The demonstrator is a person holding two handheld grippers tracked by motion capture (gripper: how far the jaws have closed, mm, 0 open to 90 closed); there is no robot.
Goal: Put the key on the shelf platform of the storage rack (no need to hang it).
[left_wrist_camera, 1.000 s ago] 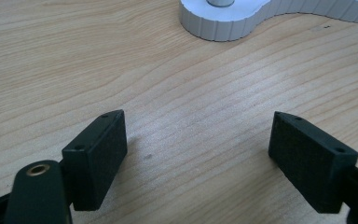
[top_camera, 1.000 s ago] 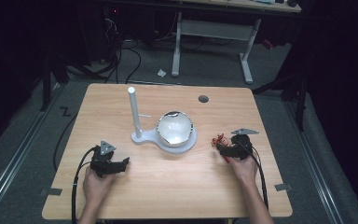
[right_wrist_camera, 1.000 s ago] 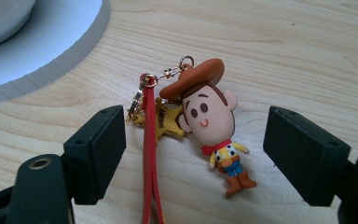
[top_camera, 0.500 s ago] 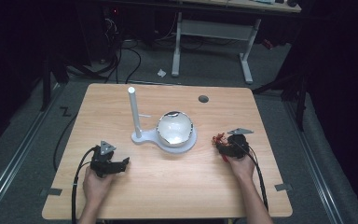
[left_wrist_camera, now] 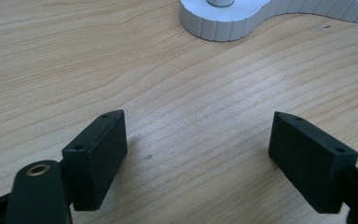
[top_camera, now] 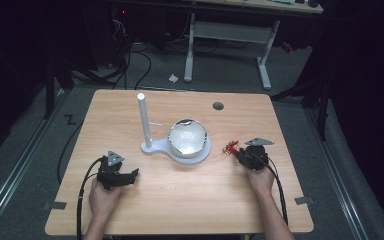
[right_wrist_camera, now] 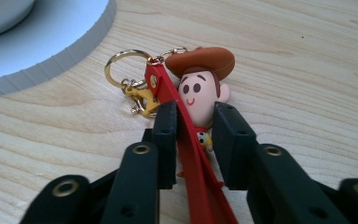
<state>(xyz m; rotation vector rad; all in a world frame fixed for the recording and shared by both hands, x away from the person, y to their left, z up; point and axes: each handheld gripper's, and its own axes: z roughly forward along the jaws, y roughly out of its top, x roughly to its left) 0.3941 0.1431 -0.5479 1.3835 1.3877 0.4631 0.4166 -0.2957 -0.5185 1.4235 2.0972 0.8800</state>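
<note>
Your left gripper [top_camera: 130, 176] rests at the lower left of the high view, on the tabletop [top_camera: 180, 210], with its jaws spread wide and nothing but bare wood between them; its own view shows the same gap, and the ribbed edge of the white stand [left_wrist_camera: 223, 23] at the top of the frame.

In the middle of the high view that white stand [top_camera: 152, 149] sits with its upright post [top_camera: 143, 117] to the left and a rounded, shiny bowl [top_camera: 187, 137] on its right-hand part. A small dark round hole [top_camera: 218, 106] marks the tabletop above and to the right of the bowl.

At the right of the high view your right gripper [top_camera: 237, 151] lies on the tabletop, pointing toward the stand, with the keychain [top_camera: 229, 147] at its tip. In the right gripper view its jaws have just been closing and stand narrow around the keychain [right_wrist_camera: 200, 93]: the red strap [right_wrist_camera: 191, 154] and the lower part of the cowboy figure lie between them, the hatted head and gold ring [right_wrist_camera: 121, 65] ahead of the tips. You cannot tell whether the pads already press on it.
</note>
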